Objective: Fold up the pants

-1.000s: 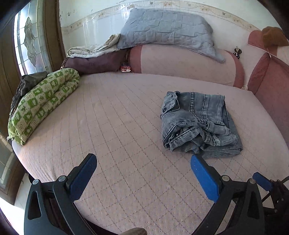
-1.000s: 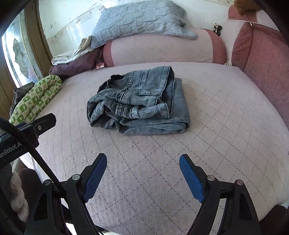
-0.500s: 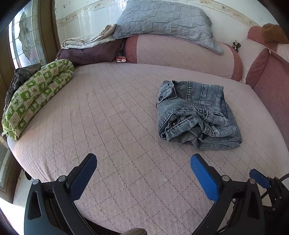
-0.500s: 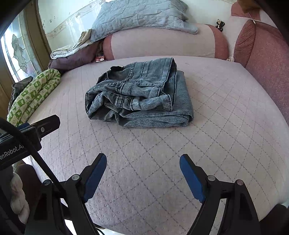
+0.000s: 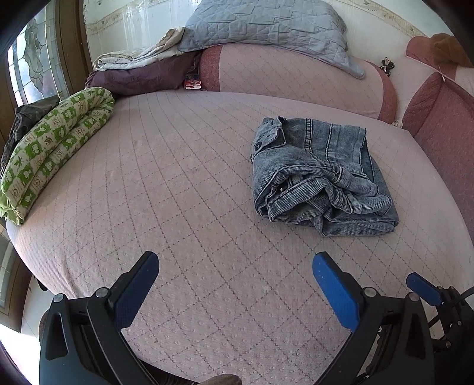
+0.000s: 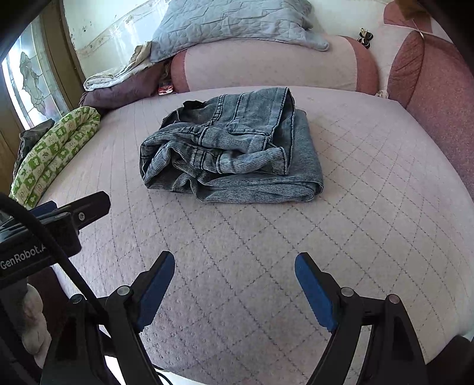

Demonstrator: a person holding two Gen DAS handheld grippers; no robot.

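A pair of grey-blue denim pants lies folded in a compact bundle on the pink quilted bed; it also shows in the right wrist view. My left gripper is open and empty, above the bed's near edge, with the pants ahead and to its right. My right gripper is open and empty, a short way in front of the pants. The left gripper's side shows at the left of the right wrist view.
A rolled green-and-white blanket lies along the bed's left edge. A pink bolster with a grey quilted pillow stands at the back, beside folded purple bedding. A red cushion is at the right.
Both grippers have moved forward and lower toward the bed, so the pants look nearer and larger. The pants have not moved. Both grippers stay open.
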